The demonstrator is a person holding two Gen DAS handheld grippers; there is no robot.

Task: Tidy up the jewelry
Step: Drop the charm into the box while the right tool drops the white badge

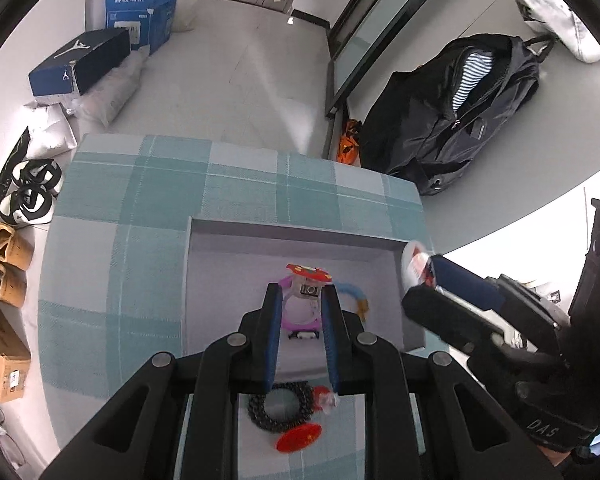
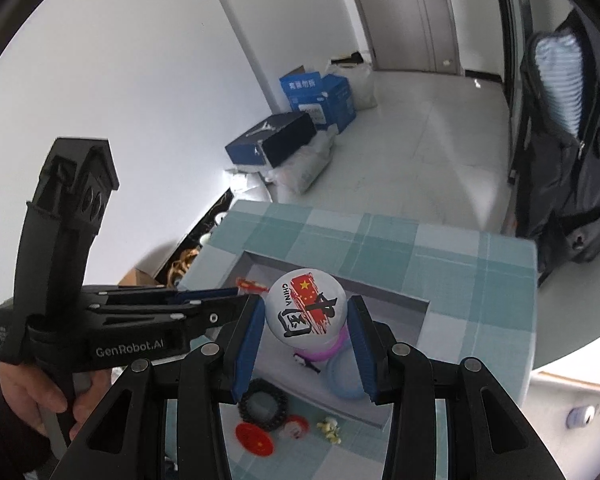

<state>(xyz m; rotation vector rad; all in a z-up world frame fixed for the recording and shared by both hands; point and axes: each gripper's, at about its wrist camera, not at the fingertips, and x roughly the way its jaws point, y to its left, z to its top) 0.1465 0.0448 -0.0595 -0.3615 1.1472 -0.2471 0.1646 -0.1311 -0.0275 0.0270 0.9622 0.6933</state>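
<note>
Left wrist view: left gripper (image 1: pixel 301 294), blue pads drawn nearly together on a red flag badge (image 1: pixel 309 273) pinched at the fingertips, held above the grey tray (image 1: pixel 220 264) recessed in the teal checked tablecloth (image 1: pixel 148 208). Tray contents: purple bracelet (image 1: pixel 300 316), light blue bangle (image 1: pixel 354 293), small black-and-white clip (image 1: pixel 303 335). On the cloth at the tray's near side: black beaded bracelet (image 1: pixel 281 408), flat red disc badge (image 1: pixel 299 438), small red-and-white trinket (image 1: pixel 325 398). Right wrist view: right gripper (image 2: pixel 306 314), jaws partly open and closed on a round white "CHINA" pin badge (image 2: pixel 305 314), one pad on each side, carried over the tray. A person's hand (image 2: pixel 28 396) grips the left gripper's handle at the lower left. Floor items beyond the table: blue shoebox (image 1: pixel 80 66), black backpack (image 1: pixel 460 116), sneakers (image 1: pixel 30 196).
</note>
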